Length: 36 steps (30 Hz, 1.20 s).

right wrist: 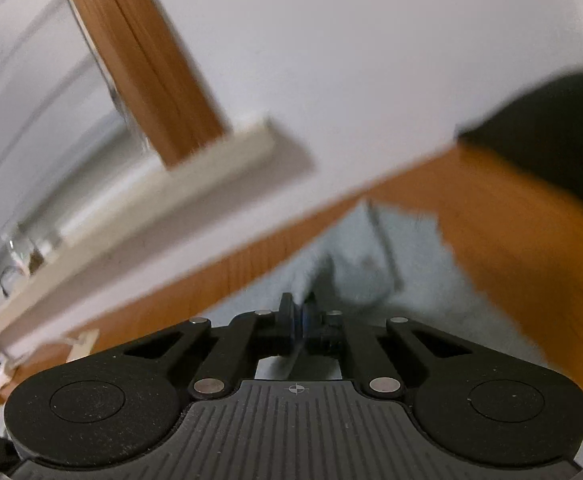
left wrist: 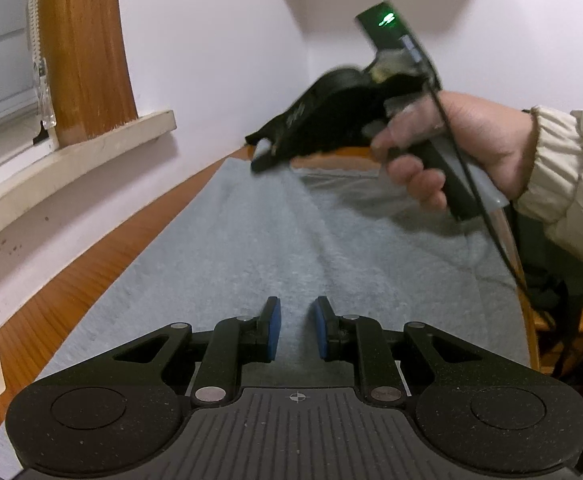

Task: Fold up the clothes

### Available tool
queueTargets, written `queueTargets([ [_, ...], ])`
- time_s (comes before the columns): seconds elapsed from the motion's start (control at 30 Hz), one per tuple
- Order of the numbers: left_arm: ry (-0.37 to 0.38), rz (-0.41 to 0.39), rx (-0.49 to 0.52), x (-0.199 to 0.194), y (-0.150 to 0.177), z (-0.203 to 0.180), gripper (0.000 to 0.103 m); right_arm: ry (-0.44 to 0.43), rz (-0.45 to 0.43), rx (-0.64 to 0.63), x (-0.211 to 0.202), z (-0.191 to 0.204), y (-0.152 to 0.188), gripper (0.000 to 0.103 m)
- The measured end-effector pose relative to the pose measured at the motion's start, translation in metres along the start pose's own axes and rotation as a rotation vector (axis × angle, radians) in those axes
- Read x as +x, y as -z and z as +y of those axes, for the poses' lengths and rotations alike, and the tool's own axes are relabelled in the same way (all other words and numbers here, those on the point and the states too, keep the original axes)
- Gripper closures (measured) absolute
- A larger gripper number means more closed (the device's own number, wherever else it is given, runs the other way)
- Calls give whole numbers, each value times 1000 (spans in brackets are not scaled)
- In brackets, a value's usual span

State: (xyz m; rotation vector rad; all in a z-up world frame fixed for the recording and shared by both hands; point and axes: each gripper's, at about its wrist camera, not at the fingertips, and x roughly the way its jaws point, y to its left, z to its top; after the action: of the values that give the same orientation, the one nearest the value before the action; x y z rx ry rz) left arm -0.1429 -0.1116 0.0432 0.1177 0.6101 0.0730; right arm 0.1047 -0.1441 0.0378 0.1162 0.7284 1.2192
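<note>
Your right gripper (right wrist: 300, 312) pinches the pale grey fleece garment (right wrist: 347, 276); lift evenly while the left gripper (left wrist: 296, 320), slightly parted, hovers empty.

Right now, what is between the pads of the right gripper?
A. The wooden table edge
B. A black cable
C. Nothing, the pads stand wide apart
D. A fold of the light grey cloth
D: in the right wrist view the right gripper has its pads closed on a raised fold of the grey cloth.

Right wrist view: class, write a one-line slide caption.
Right gripper shut on a fold of grey cloth over the wooden table.
</note>
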Motion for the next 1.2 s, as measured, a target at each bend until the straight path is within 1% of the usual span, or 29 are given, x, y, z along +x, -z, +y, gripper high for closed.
queueTargets([
  [0.03,4,1,-5,0,0,1,83,8,-26,9,-4,-3,-1,99],
  [0.2,14,3,-18,1,0,4,83,105,14,-49,9,-10,5,99],
  [0.27,8,4,-13,0,-1,2,83,117,-25,-56,8,-10,6,99],
  [0.37,23,1,-22,0,-7,0,83,117,-20,-74,10,-9,3,99],
  [0.4,35,-1,-31,0,-10,-1,81,122,-14,-89,10,-8,2,98],
  [0.47,60,-7,-41,1,-18,-5,81,144,-6,-118,11,-4,1,94],
  [0.5,67,-4,-37,3,-21,-8,81,165,-15,-125,8,-3,1,86],
  [0.53,70,2,-30,5,-24,-12,81,188,-40,-131,2,-1,0,83],
  [0.57,72,11,-23,9,-24,-16,81,210,-65,-138,-4,1,-1,83],
  [0.6,75,21,-17,13,-24,-19,81,212,-85,-149,-11,3,-2,83],
  [0.67,86,27,-13,17,-21,-25,80,191,-93,-196,-21,11,-1,83],
  [0.73,93,28,-8,19,-20,-29,80,136,-81,-272,-30,24,5,83],
  [0.8,91,28,2,21,-19,-32,80,28,-17,-303,-32,32,13,83],
  [0.87,99,31,3,22,-19,-32,80,-21,50,-350,-28,40,24,83],
  [0.9,103,32,3,22,-19,-32,80,-19,85,-383,-24,43,30,83],
  [0.93,108,32,1,22,-18,-31,80,19,111,-422,-19,45,35,83],
  [1.0,118,28,-7,22,-16,-28,80,139,148,-443,-8,36,39,83],
  [1.07,127,23,-22,21,-15,-25,80,209,119,-392,-9,17,34,83],
  [1.1,129,22,-29,21,-15,-24,76,247,104,-364,-11,9,31,83],
  [1.13,130,22,-34,21,-15,-24,75,285,88,-336,-13,2,28,83],
  [1.2,128,21,-49,18,-16,-23,74,267,57,-311,-22,-2,26,83],
])
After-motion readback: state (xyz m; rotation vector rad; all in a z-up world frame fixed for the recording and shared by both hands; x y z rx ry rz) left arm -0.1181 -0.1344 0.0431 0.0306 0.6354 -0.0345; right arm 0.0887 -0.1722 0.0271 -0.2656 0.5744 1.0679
